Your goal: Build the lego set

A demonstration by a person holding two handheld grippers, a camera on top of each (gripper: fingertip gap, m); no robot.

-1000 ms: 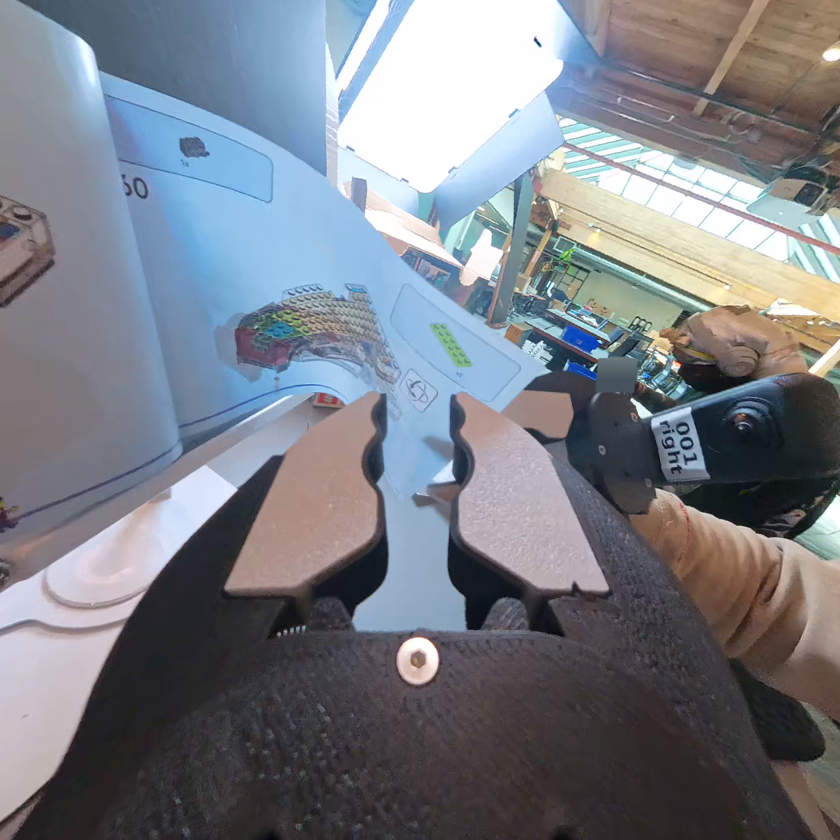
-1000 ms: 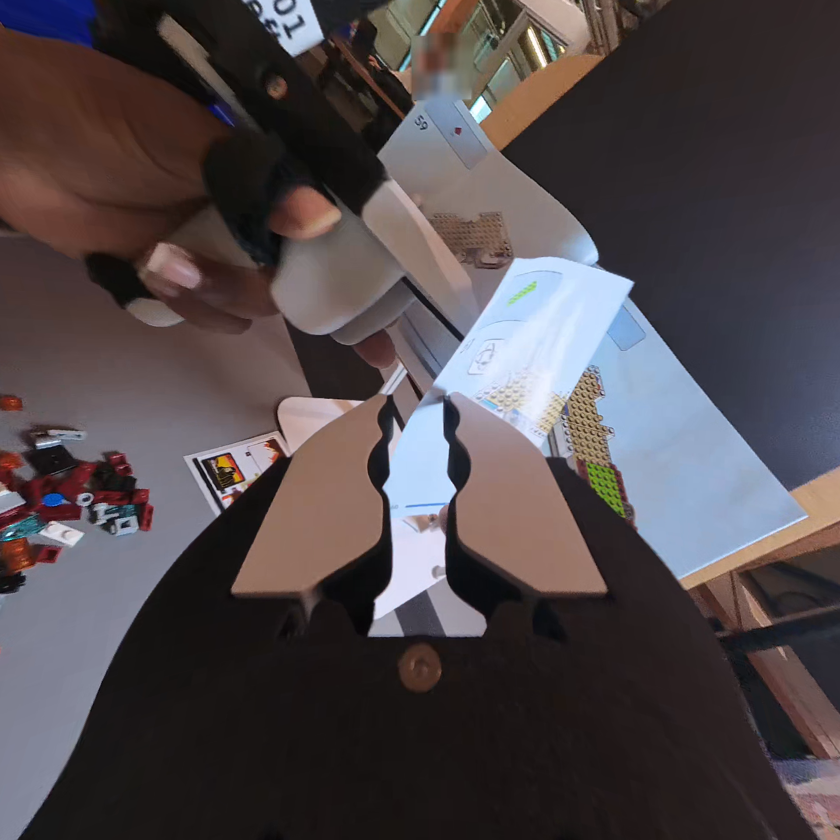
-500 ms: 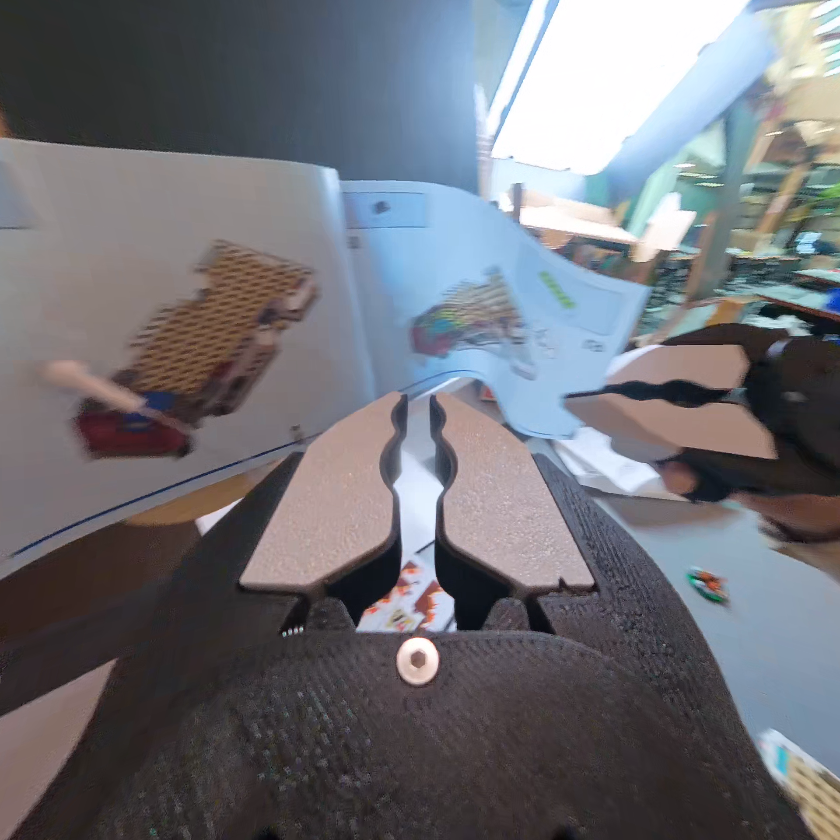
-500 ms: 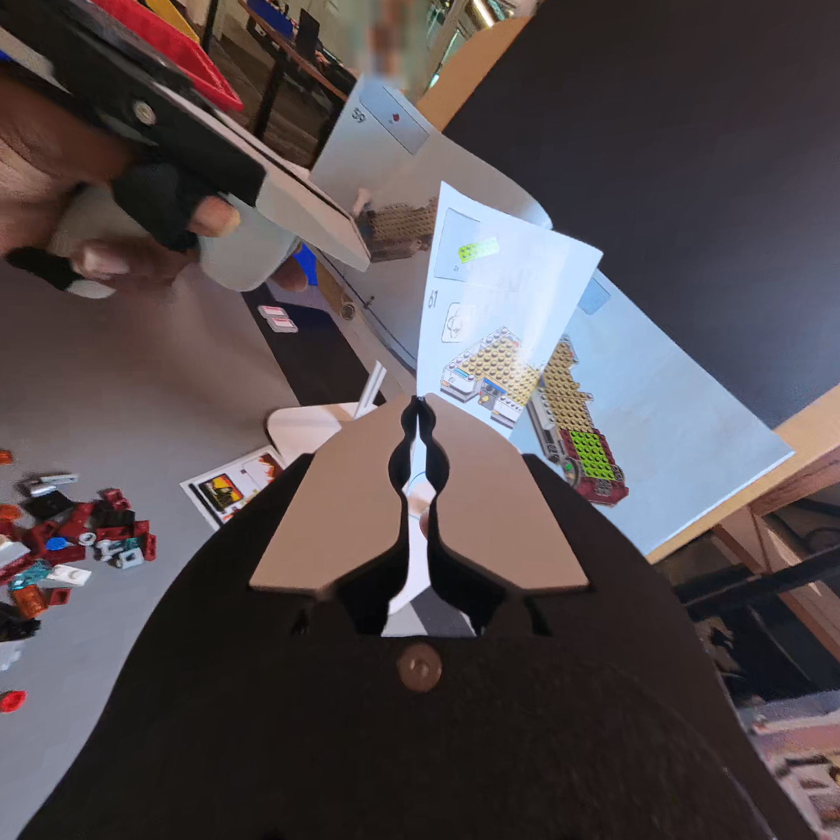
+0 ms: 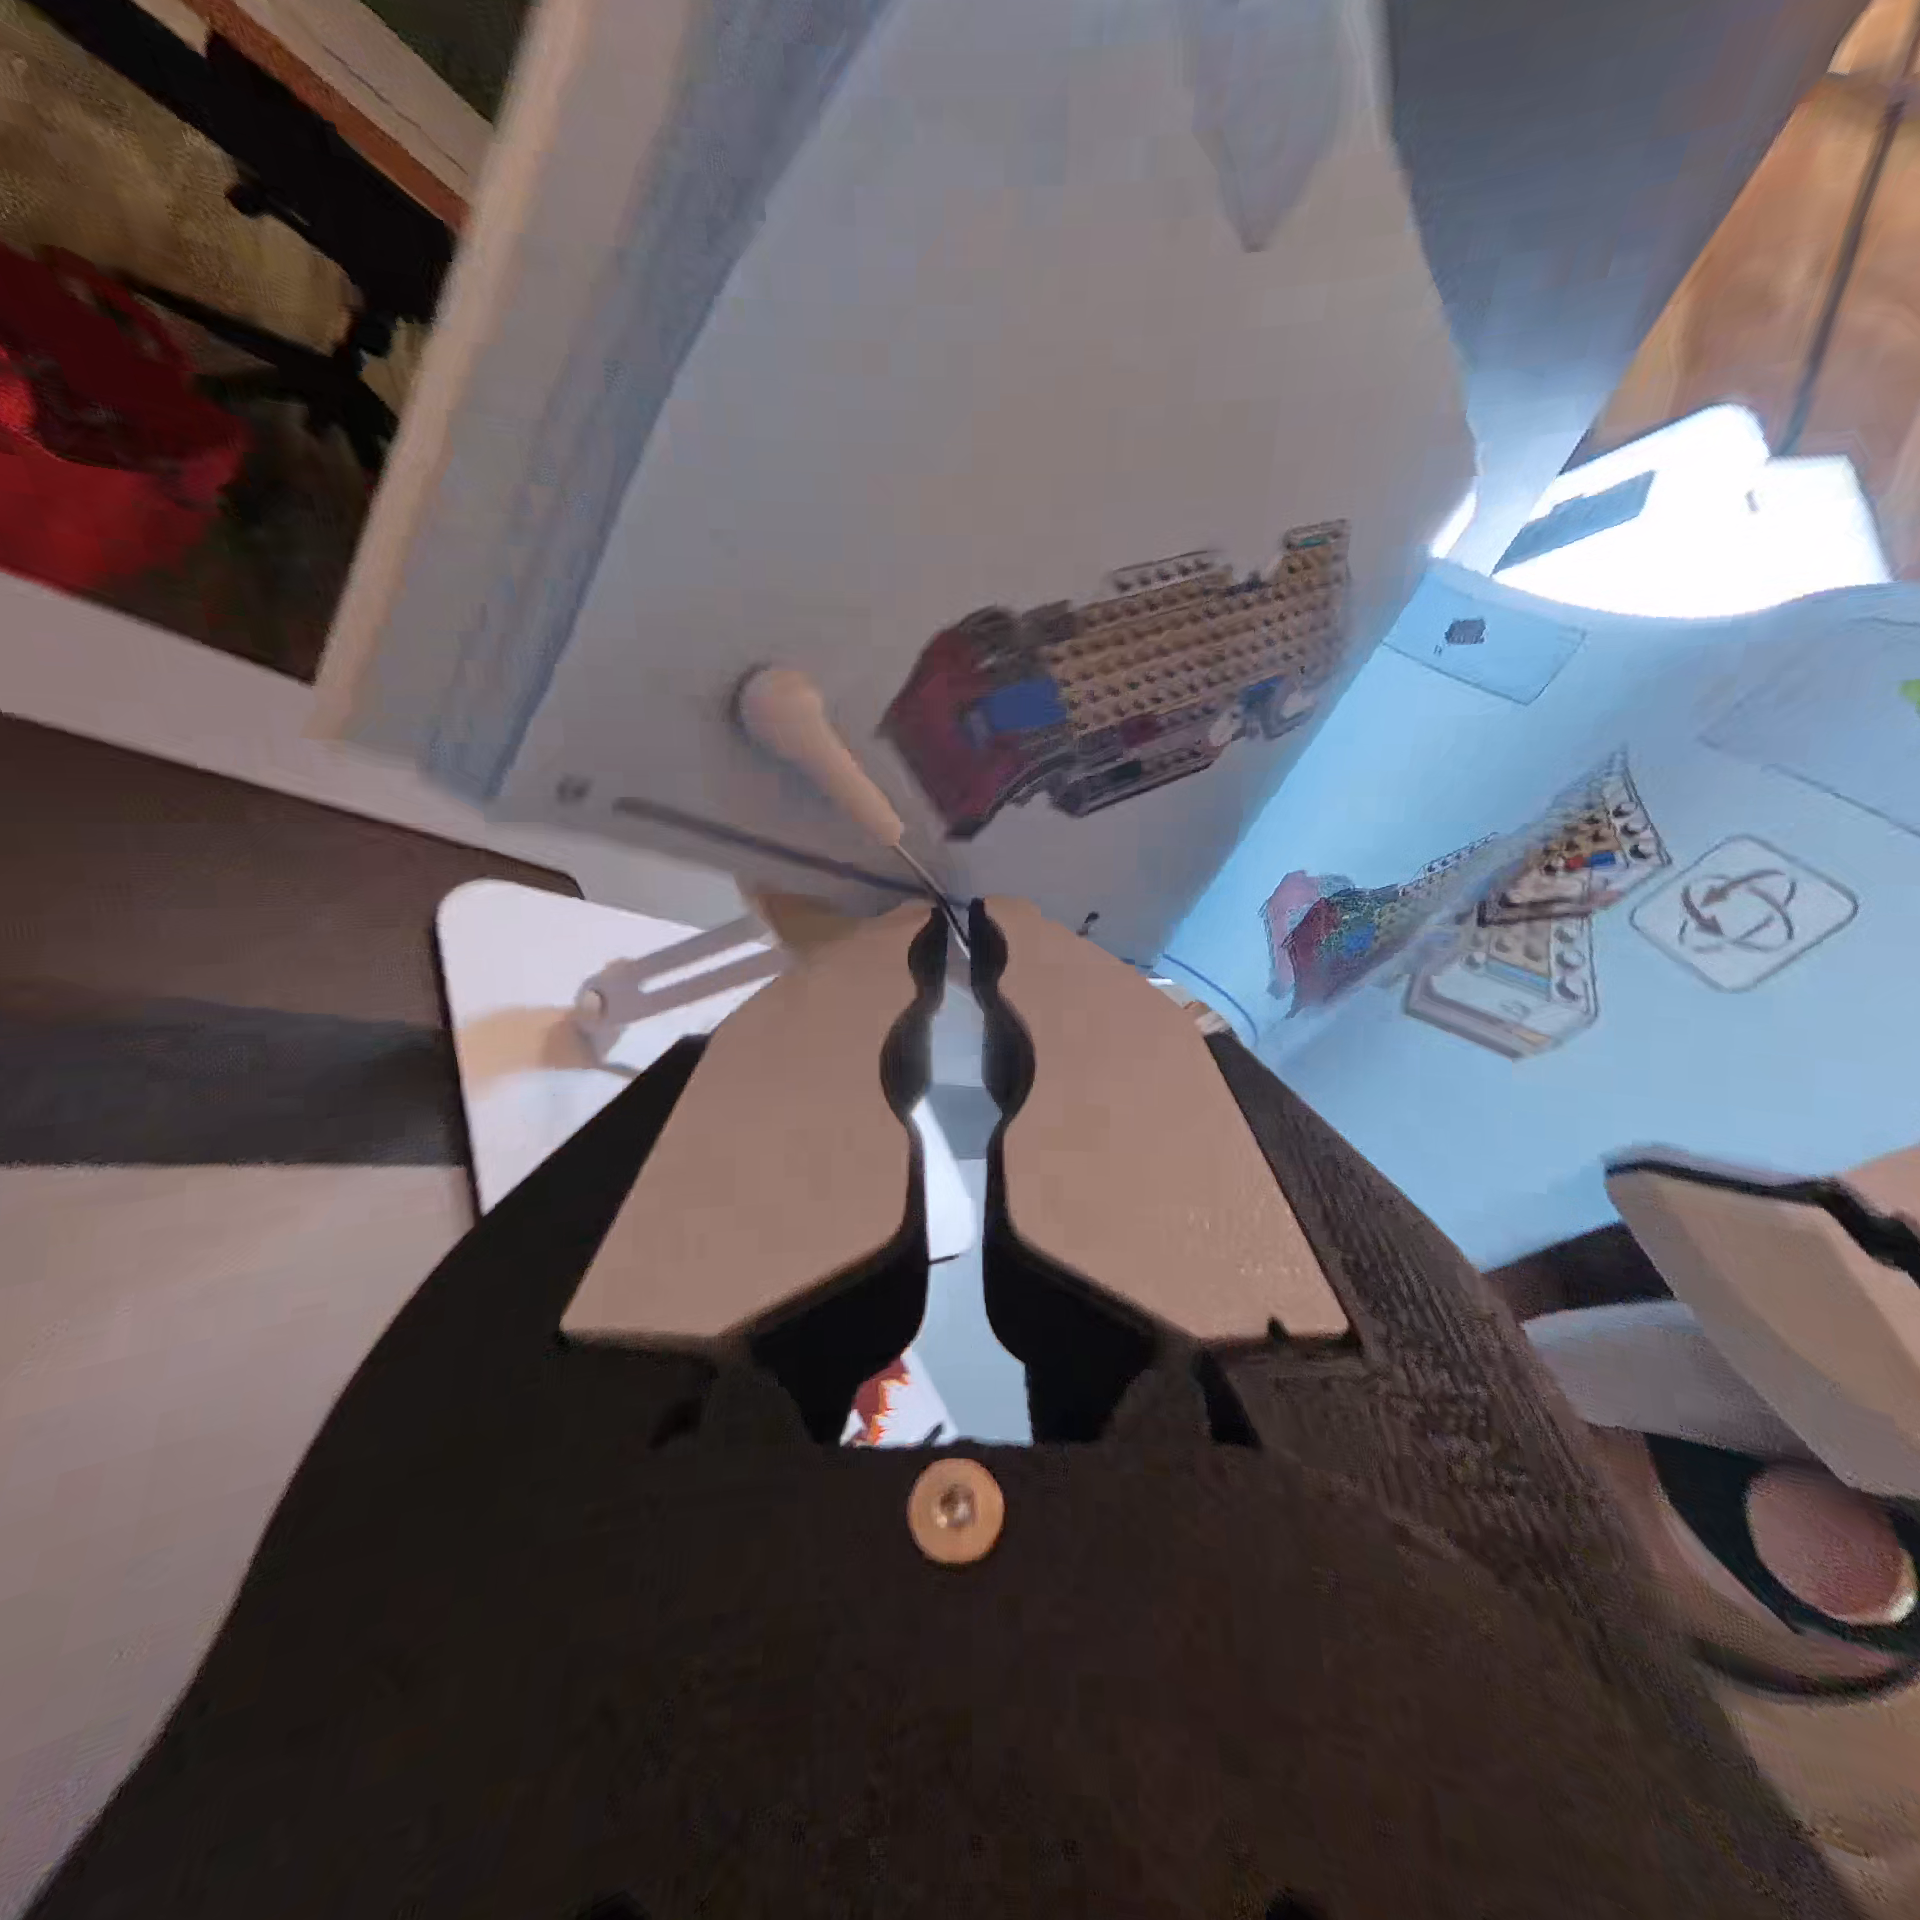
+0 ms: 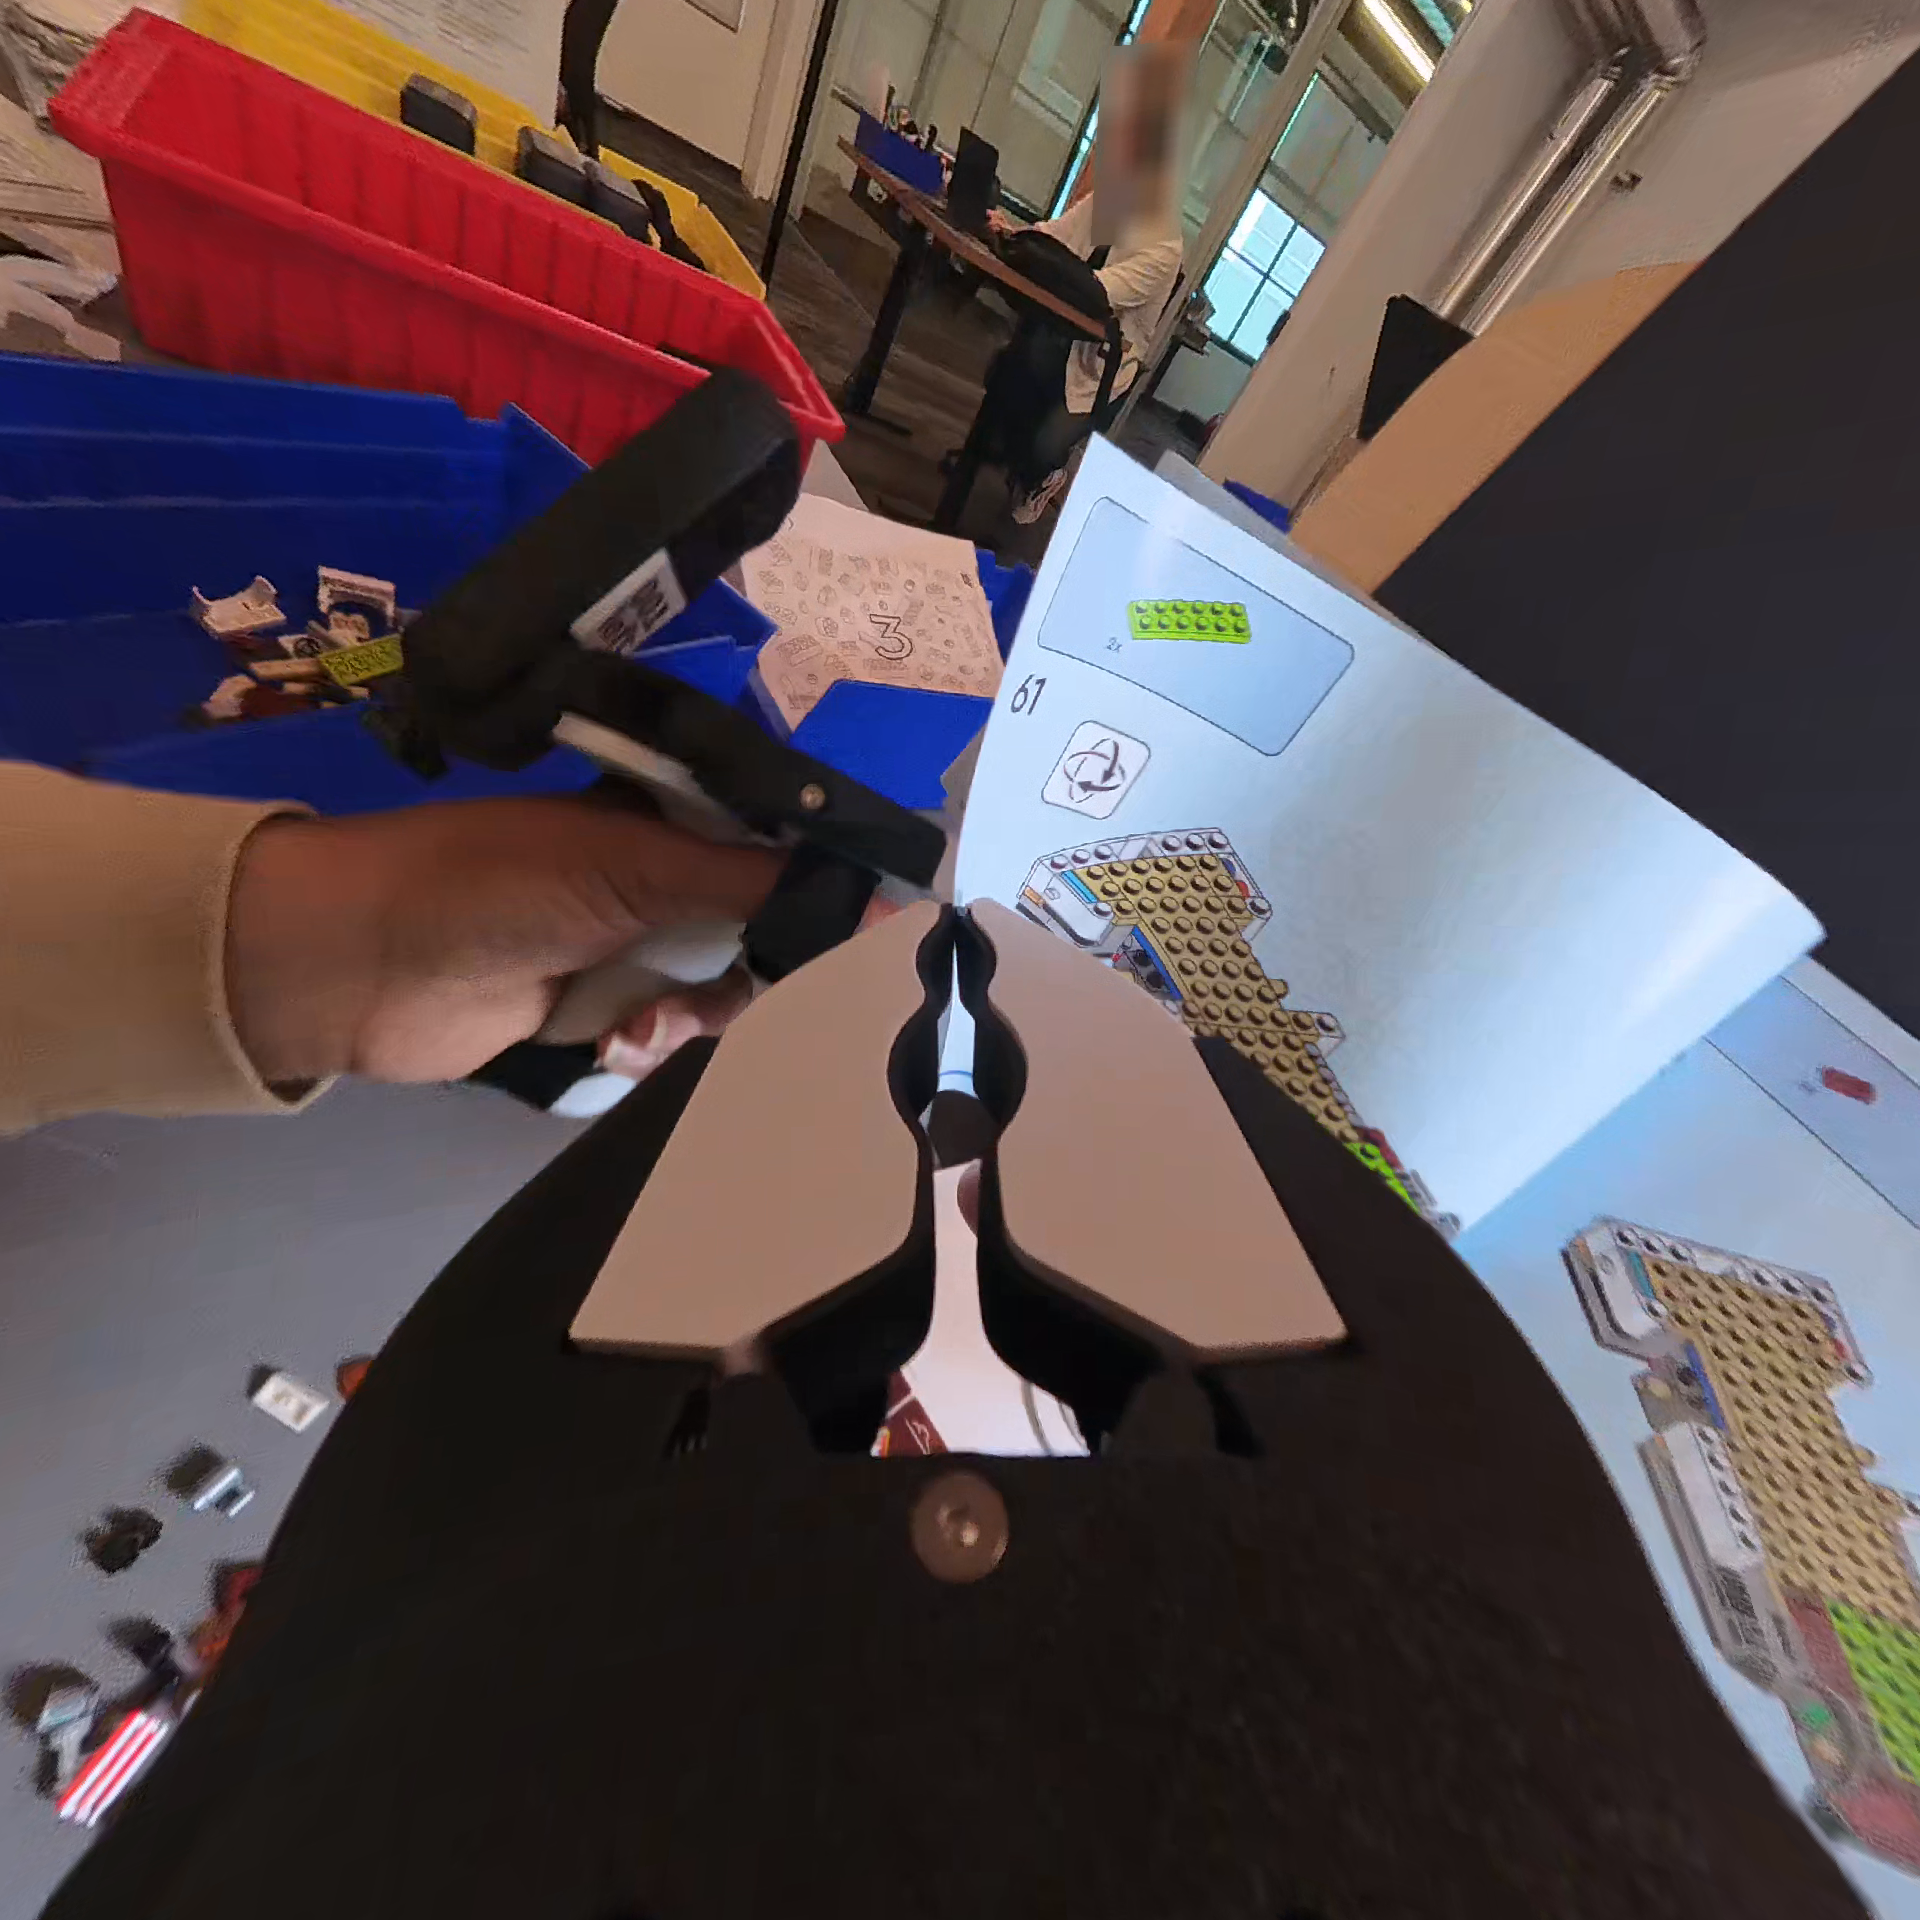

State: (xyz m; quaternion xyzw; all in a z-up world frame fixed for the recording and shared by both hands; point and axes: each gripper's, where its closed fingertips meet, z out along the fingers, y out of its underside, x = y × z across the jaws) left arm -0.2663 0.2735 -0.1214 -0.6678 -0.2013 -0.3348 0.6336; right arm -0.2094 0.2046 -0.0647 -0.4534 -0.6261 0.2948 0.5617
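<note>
The right gripper has its fingers clamped on the lower edge of a raised page of an open instruction booklet. The thin sheet could tear or crease if it is pulled hard against the spine. The left gripper has its fingers nearly together at the bottom edge of the booklet's left page — whether they pinch the paper, I cannot tell. The booklet stands at the far edge of the bench — loose bricks lie near its left side.
</note>
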